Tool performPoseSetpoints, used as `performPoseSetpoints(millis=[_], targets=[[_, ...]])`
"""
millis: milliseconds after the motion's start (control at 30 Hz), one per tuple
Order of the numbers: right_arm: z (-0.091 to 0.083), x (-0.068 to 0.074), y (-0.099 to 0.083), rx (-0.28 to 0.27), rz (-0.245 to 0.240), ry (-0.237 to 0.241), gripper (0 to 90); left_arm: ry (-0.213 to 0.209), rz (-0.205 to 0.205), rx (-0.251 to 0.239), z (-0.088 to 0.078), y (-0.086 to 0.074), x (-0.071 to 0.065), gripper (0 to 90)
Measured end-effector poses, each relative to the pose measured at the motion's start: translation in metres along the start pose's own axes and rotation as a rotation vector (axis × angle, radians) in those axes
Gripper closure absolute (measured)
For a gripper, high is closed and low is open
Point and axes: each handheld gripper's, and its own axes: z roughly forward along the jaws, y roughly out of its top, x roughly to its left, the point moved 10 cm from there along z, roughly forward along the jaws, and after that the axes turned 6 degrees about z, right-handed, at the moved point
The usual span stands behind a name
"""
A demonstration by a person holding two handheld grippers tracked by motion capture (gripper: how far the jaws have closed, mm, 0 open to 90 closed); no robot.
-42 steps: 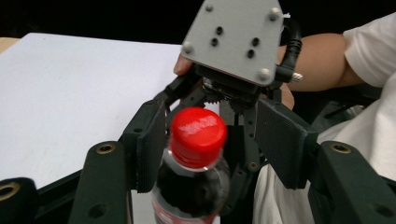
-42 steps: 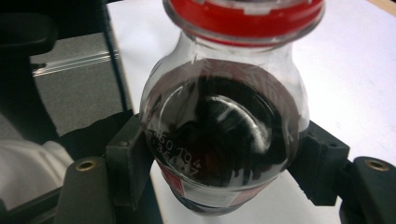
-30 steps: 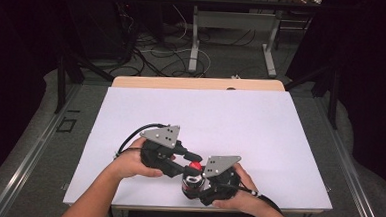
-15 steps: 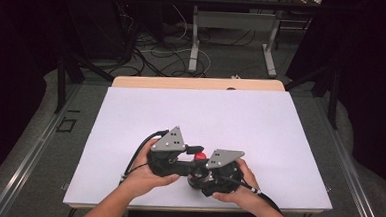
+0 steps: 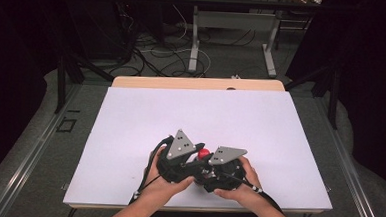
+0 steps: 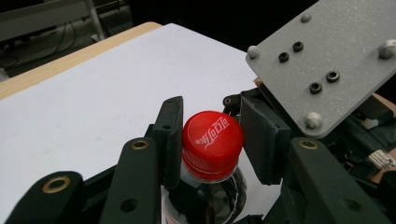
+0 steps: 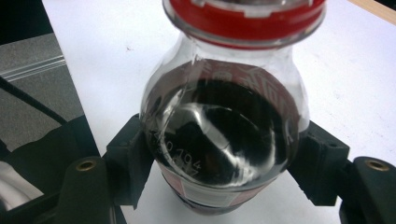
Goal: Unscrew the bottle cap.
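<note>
While a red cap [image 6: 212,138] marked with white lettering sits between the left gripper [image 6: 212,140]'s two black jaws, one pad touches its side and the other stands just off it, so whether that grip is clenched cannot be told. The cap tops a clear bottle [image 7: 224,126] of dark liquid, which the right gripper [image 7: 224,172] grasps around its rounded shoulder, a jaw pressed to each side. From the right gripper view, printed digits and a red label band on the glass-clear wall are readable; from the high view, the cap [image 5: 204,152] is a red dot between two grey three-cornered plates. There the bottle stands near the front edge of the white table [image 5: 230,115], a person's left hand [image 5: 164,182] and right hand [image 5: 239,188] wrapped around the grippers, cables trailing toward the person.
</note>
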Motion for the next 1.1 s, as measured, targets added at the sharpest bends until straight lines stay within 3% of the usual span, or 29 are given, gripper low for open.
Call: performPoseSetpoints(millis=[100,233,333,400,500,700,800,933,1033,1100], targets=[[0.0,0.0,0.0,-0.006,-0.003,0.018,30.3,-0.018,0.018,-0.002,-0.006,0.003,0.005,46.2],[-0.002,0.003,0.001,-0.011,-0.01,0.041,30.3,-0.094,0.042,-0.005,-0.017,0.005,0.011,41.4],[-0.003,0.007,0.003,-0.02,-0.024,0.06,30.3,-0.185,0.13,0.015,-0.023,0.005,0.011,41.8],[-0.004,0.011,0.003,-0.019,-0.052,0.08,30.3,-0.296,0.21,0.041,-0.026,0.002,0.008,43.9],[-0.004,0.019,0.002,-0.018,-0.075,0.123,30.3,-0.4,0.309,0.059,-0.029,-0.004,0.005,46.1],[-0.005,0.028,0.003,-0.02,-0.103,0.163,30.3,-0.512,0.328,0.021,-0.031,-0.004,0.005,55.0],[-0.004,0.032,0.002,-0.013,-0.119,0.179,30.2,-0.57,0.338,0.031,-0.029,-0.007,0.001,58.8],[-0.003,0.035,0.001,-0.012,-0.122,0.191,30.3,-0.583,0.33,0.025,-0.026,-0.008,-0.001,60.6],[-0.004,0.033,0.002,-0.013,-0.109,0.191,30.3,-0.559,0.301,0.009,-0.024,-0.006,0.0,61.1],[-0.004,0.029,0.002,-0.016,-0.106,0.172,30.3,-0.514,0.274,0.003,-0.02,-0.006,0.001,61.3]])
